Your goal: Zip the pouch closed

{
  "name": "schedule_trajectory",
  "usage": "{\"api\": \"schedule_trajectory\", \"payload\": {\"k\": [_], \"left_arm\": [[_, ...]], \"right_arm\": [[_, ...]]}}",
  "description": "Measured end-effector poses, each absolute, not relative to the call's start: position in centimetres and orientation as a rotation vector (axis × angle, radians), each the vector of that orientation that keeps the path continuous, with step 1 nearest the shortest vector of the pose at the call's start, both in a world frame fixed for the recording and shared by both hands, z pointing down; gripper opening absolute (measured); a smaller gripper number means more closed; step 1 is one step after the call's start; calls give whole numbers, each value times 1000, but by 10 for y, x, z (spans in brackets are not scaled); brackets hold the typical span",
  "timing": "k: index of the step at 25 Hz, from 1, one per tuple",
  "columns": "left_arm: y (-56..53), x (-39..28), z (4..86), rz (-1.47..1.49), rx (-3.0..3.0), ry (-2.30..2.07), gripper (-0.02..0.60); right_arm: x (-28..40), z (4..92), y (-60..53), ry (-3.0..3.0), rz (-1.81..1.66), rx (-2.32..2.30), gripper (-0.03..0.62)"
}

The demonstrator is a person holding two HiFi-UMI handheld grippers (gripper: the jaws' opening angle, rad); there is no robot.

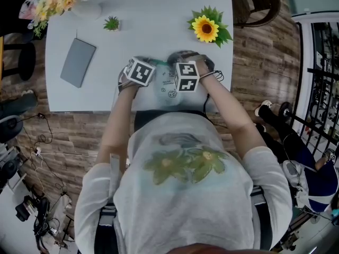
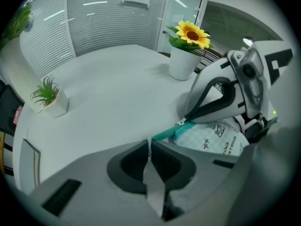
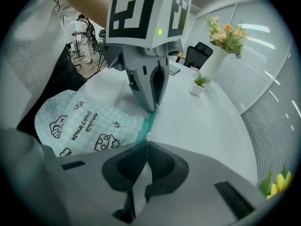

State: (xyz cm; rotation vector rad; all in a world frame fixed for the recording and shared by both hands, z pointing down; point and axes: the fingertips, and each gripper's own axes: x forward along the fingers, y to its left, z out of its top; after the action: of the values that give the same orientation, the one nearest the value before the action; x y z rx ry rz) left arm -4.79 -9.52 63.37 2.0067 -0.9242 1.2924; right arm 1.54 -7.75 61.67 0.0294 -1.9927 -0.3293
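Pouch (image 3: 87, 126), one, gripped, left gripper (image 2: 150, 143), right gripper (image 3: 147, 145)

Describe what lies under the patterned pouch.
The pouch lies over the white table, whose bare top shows around it. The spot right beneath is covered by the pouch itself, so anything there cannot be seen.

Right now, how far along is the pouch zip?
Done: both grips set. The left gripper pinches the teal zipper band at the pouch edge; the right gripper is shut on the small metal pull. In hand: a short stretch of band spans the two. Left: running the pull along; how much is zipped I cannot tell.
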Motion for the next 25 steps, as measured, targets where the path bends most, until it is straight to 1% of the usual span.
{"api": "schedule_trajectory", "payload": {"k": [7,25], "left_arm": [[-92,-46,637,1279,1992,-909,26],[-98,-52,631,1306,1983,-944,26]], "right_arm": [[20,618,-77,-1970,-371,31,18],[28,614,-78,-1997,-351,78,18]]}}
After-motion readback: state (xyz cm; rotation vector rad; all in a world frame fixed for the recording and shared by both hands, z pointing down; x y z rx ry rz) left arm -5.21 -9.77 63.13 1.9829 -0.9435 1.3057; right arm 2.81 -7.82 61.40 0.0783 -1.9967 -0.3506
